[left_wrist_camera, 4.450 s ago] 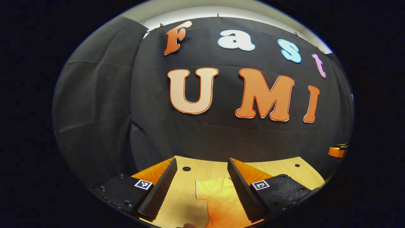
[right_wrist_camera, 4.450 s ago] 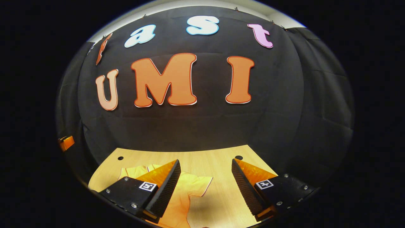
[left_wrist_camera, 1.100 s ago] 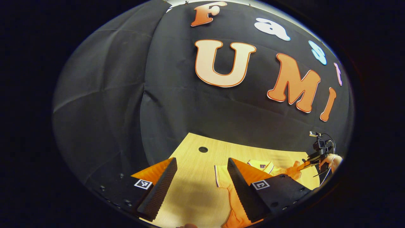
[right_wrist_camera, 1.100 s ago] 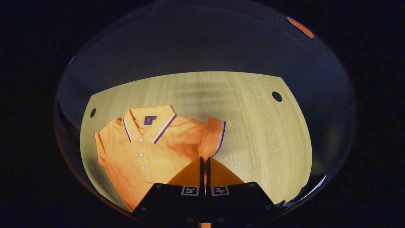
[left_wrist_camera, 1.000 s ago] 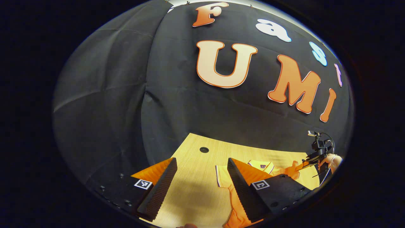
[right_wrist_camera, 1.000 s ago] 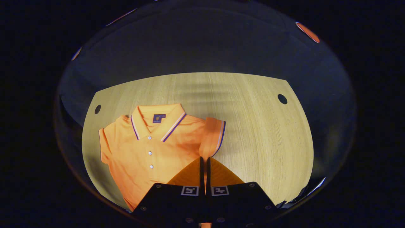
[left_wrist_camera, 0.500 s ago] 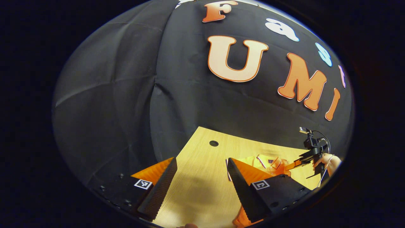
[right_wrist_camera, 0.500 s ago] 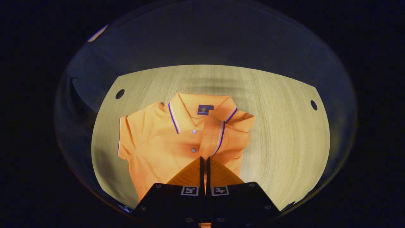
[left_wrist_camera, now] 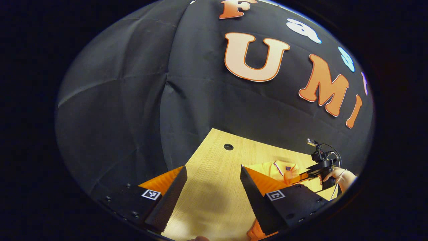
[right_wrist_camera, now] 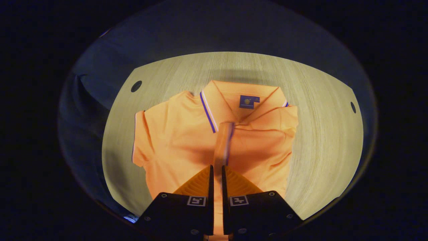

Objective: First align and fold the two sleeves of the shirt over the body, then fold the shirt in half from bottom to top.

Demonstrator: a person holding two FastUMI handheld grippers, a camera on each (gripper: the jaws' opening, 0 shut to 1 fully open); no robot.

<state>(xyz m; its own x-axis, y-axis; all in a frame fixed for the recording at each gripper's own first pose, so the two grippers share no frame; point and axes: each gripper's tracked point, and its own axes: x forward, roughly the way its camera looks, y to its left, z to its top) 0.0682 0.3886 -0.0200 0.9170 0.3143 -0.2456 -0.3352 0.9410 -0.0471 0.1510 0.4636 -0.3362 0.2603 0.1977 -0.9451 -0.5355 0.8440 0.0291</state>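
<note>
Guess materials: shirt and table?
Shirt: looks like soft knit cloth, matte orange; it drapes and creases where the right gripper pinches the sleeve. Collar has striped trim.
Table: pale wood-grain top with fine streaks and low sheen; probably laminate, though real wood can't be ruled out.

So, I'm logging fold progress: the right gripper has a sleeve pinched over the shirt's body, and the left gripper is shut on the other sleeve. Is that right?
Not quite. The left gripper is open over bare table, holding nothing, as the left gripper view shows. The rest stands: the right gripper is shut on a sleeve drawn across the orange shirt, seen in the right gripper view.
</note>
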